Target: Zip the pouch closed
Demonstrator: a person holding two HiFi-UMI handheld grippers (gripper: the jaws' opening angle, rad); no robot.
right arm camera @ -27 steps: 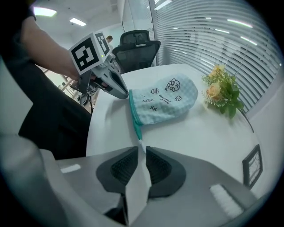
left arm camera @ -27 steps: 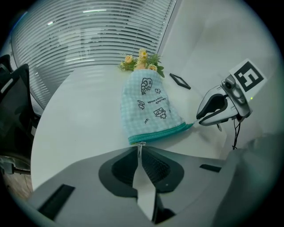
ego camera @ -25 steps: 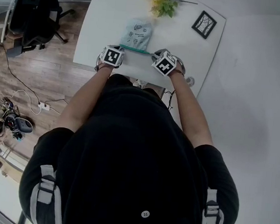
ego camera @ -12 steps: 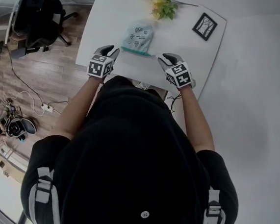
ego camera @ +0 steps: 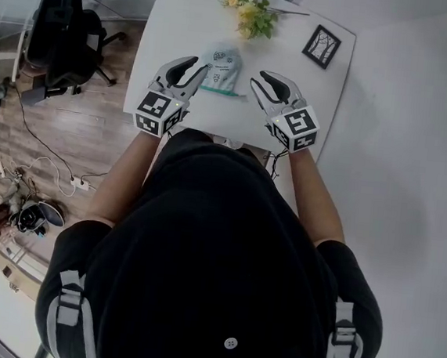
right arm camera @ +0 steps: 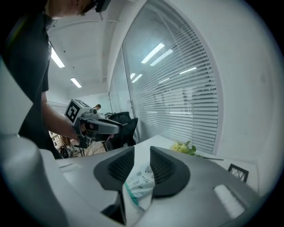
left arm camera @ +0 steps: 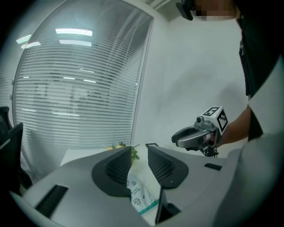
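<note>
Pouch point(ego camera: 221, 62) lies flat on the table point(ego camera: 163, 27), approx mid-way across, w/ its green zip edge point(ego camera: 220, 90) on the side nearest the person. Long axis of the zip runs left-right, i.e. along the line btwn the two grippers. Left gripper point(ego camera: 193, 67) hangs above and just beside the pouch's left end. Right gripper point(ego camera: 261, 79) is a bit further off the right end, so left is slightly nearer. Both point fwd and a little down, pouch ahead of and below the jaws. Jaws of each are part-open, have just been opening, nothing gripped: in both gripper views the pouch only shows thru the gap, down on the table. Can't tell if zip is shut end to end. Any next grab prob needs a drop onto the zip ends. Flowers point(ego camera: 251, 12) and picture frame point(ego camera: 324, 44) sit further back, well apart.
</note>
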